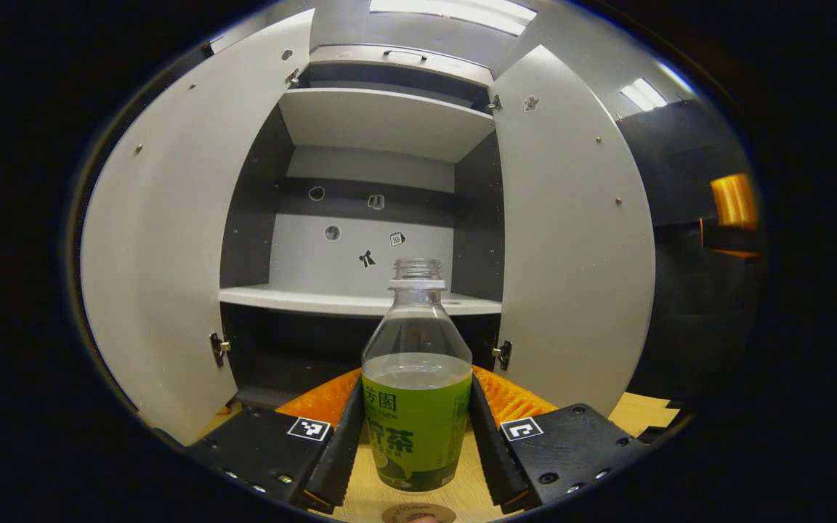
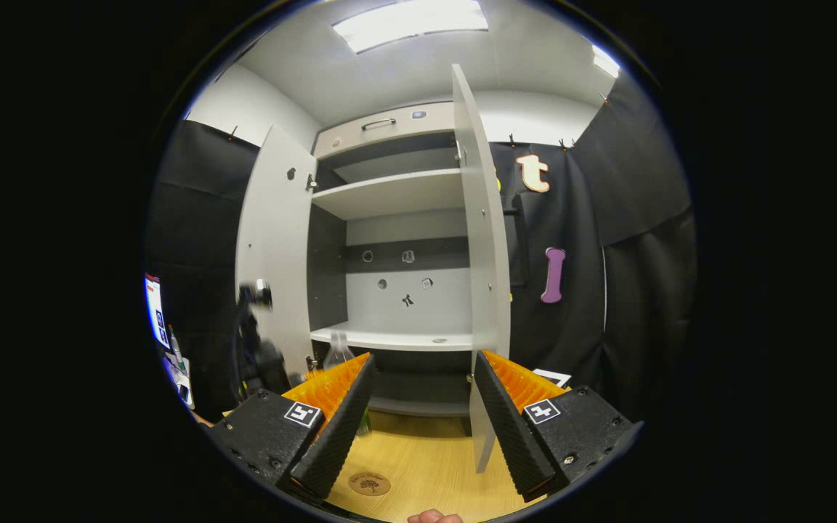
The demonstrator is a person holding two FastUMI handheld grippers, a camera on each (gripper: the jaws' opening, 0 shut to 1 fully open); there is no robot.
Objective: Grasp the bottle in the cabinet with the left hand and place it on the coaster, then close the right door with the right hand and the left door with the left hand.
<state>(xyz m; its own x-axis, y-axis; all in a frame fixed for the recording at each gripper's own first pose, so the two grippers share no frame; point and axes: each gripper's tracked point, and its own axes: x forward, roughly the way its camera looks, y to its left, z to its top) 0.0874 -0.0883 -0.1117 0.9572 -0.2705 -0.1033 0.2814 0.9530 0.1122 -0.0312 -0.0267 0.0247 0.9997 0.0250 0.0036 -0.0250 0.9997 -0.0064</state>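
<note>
A clear bottle point(image 1: 415, 407) with a green label and no cap stands upright between the fingers of my left gripper point(image 1: 415, 383), which is shut on its label. It is out in front of the cabinet point(image 1: 360, 299), over the wooden table. The round brown coaster point(image 1: 418, 514) lies just nearer than the bottle's base. In the right gripper view my right gripper point(image 2: 424, 359) is open and holds nothing. There the coaster point(image 2: 369, 483) lies on the table, and the bottle's neck point(image 2: 337, 351) peeks over the left finger. Both the left door point(image 2: 273, 254) and the right door point(image 2: 485, 276) stand open.
The cabinet has empty white shelves point(image 2: 397, 338) and small stickers on its back wall. The wooden table point(image 2: 426, 465) runs in front of it. The right door's lower edge point(image 2: 482, 443) hangs over the table near my right gripper. A screen point(image 2: 155, 309) sits at the far left.
</note>
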